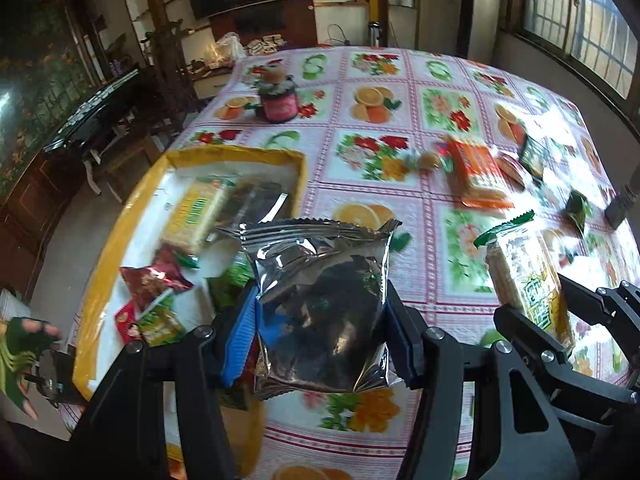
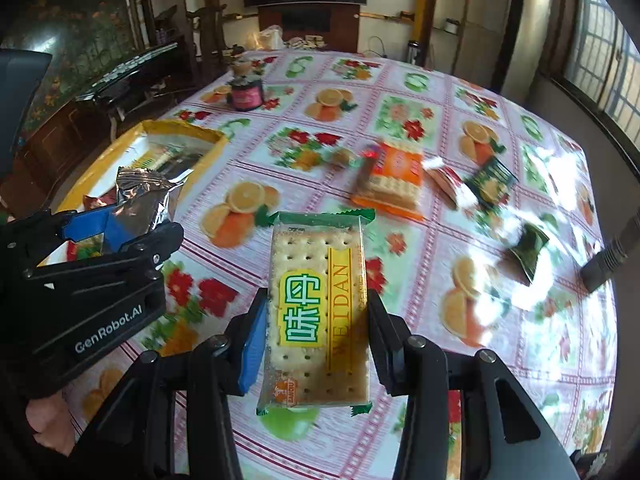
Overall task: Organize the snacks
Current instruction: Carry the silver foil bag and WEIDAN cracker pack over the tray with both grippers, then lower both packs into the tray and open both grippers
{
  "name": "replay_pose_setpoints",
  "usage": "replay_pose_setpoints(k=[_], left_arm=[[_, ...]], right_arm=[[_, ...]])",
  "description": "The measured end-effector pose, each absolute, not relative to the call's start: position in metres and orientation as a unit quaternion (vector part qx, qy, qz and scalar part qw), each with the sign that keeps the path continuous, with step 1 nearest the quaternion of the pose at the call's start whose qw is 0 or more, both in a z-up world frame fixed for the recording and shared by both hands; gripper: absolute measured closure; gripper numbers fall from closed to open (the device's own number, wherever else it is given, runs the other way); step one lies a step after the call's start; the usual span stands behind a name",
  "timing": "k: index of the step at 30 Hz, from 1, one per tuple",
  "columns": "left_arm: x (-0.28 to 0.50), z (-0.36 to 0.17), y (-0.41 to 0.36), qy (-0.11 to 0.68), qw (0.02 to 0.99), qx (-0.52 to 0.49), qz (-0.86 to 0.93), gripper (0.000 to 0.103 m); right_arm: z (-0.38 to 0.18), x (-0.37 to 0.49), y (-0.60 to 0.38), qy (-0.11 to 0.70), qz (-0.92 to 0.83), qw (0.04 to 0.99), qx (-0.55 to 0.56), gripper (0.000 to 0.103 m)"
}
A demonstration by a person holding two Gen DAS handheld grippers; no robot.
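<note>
Clamped a silver pouch [image 1: 320, 264] in the left gripper [image 1: 320, 300], blue pads pressed on both side edges, jaws at a middling gap, top seam pointing far. Clamped a cracker pack [image 2: 316, 280] likewise in the right gripper [image 2: 317, 308], jaws somewhat narrower, pads against its long sides. Ran the pack's long axis near to far, straight along the fingers.

Carried both clear of the table [image 1: 400, 208], neither touching the cloth.

Lay the yellow-rimmed box [image 1: 240, 155] to the left and slightly far of both grippers, at the table's left edge, already part-filled with packets [image 1: 152, 280]. Hung the pouch just beside the box's near right corner, partly over it in the left view. Sat the cracker pack well to the right of that, with the left gripper between it and the box.

Judged the left gripper much the nearer: only a short shift left and far needed before letting go. Judged the right one as needing a longer sweep left, best after the left had cleared the way. Matched the pack's long axis roughly to the box's long side, so little turning called for.

Left several snacks [image 2: 396, 180] loose on the far right of the table.
</note>
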State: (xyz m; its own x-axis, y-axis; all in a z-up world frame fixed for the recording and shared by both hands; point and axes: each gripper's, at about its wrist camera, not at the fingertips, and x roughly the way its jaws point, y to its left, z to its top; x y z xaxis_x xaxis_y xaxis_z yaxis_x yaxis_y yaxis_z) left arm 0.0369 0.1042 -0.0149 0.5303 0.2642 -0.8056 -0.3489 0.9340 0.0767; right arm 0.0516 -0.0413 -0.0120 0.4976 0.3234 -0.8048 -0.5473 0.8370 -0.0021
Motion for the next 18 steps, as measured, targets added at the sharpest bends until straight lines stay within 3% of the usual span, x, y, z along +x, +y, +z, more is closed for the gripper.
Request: replay_pose_setpoints(k=[18], left_arm=[[0.049,-0.029,0.252,0.48,0.825,-0.09,0.284,0.043]], right_arm=[[-0.017,0.086,0.115,0.43,0.37,0.813,-0.135,0.058]])
